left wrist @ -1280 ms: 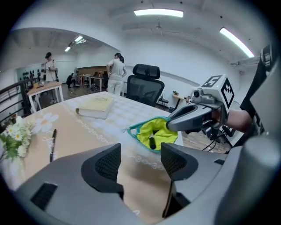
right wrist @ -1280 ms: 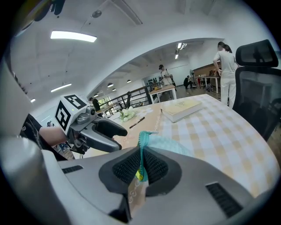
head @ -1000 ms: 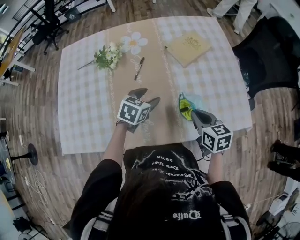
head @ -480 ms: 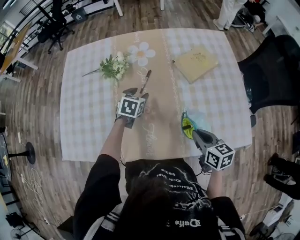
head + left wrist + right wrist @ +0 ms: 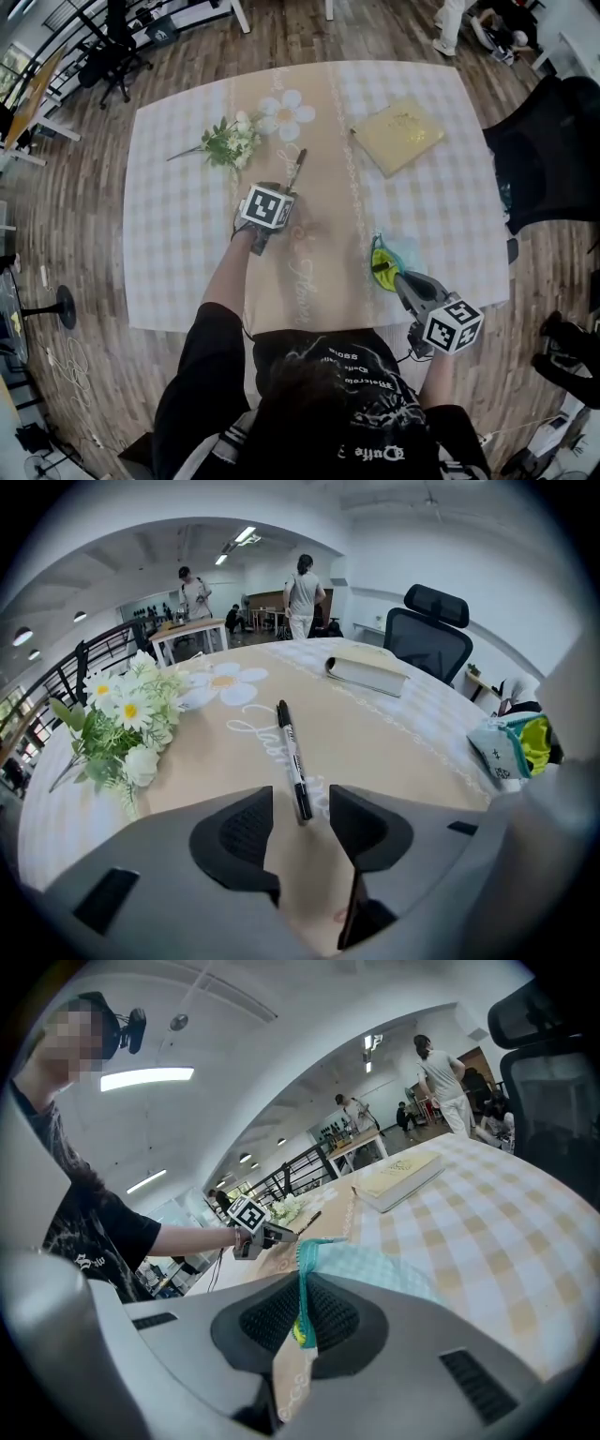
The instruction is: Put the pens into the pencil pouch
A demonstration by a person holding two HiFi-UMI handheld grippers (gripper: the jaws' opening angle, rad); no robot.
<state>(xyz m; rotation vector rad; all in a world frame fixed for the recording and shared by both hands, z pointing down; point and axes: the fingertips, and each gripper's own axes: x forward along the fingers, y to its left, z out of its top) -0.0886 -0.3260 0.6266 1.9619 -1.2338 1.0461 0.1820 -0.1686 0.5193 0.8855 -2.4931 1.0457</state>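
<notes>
A black pen (image 5: pixel 296 167) lies on the tan runner in mid-table. My left gripper (image 5: pixel 281 185) hangs over its near end. In the left gripper view the pen (image 5: pixel 291 752) runs away from me and its near tip sits between the jaws of the left gripper (image 5: pixel 300 817). These jaws have just been closing, and a gap shows on both sides of the pen. A teal and yellow pencil pouch (image 5: pixel 386 258) lies near the table's front right edge. My right gripper (image 5: pixel 302 1312) is shut on the pouch's (image 5: pixel 366 1269) teal rim.
A bunch of white flowers (image 5: pixel 228 143) lies left of the pen, with a daisy-shaped mat (image 5: pixel 289 110) behind it. A tan book (image 5: pixel 397 136) sits at the back right. A black office chair (image 5: pixel 553 141) stands off the table's right edge. People stand far behind.
My left gripper has travelled away from my body and down to the pen's near end, its jaws narrowing. The right gripper has kept its hold on the pouch.
</notes>
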